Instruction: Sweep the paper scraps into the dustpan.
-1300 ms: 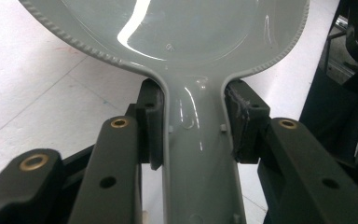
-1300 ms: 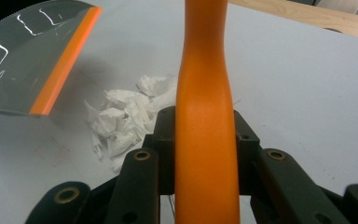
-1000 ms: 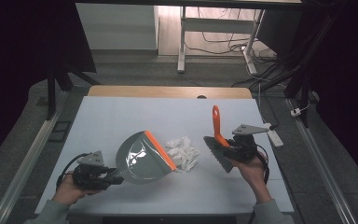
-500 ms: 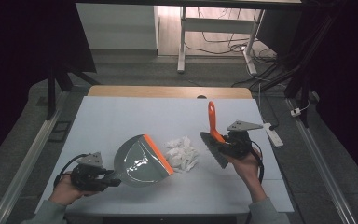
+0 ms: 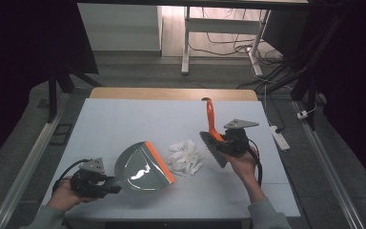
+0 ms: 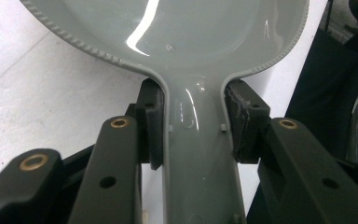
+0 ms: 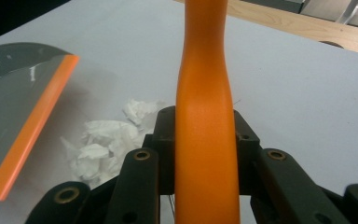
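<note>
Left gripper point(image 5: 106, 185) sits near the desk's front left corner, its jaws closed tight on the grey handle of the dustpan point(image 5: 143, 167). In the left gripper view the two pads press on either side of that handle point(image 6: 198, 154), and the pan's bowl is cut off by the top of the picture, so its orange lip cannot be seen there. From the high view the lip point(image 5: 160, 161) is plain: it faces right, toward a small heap of crumpled white paper point(image 5: 186, 156) lying just beside it, about midway between the desk's left and right edges and closer to the front edge.

On the far side of the heap, the right gripper point(image 5: 221, 141) is clamped on the orange handle of a hand brush point(image 5: 213, 136). The handle stands up and leans toward the back edge of the desk; the dark bristle head points down and left, near the paper, though I cannot tell from above whether the bristles touch the desk point(image 5: 124, 124). In the right gripper view the handle point(image 7: 206, 116) runs straight up between the jaws and hides what lies behind it, while the bristles fall below the picture's bottom edge. That view does show the paper point(image 7: 105, 140) and the pan's orange lip point(image 7: 32, 123) off to the left, the pan itself cut off at the picture's edge.

A hand point(image 5: 64, 194) holds the left gripper and another hand point(image 5: 243, 164) the right, both sleeves cropped at the bottom.
</note>
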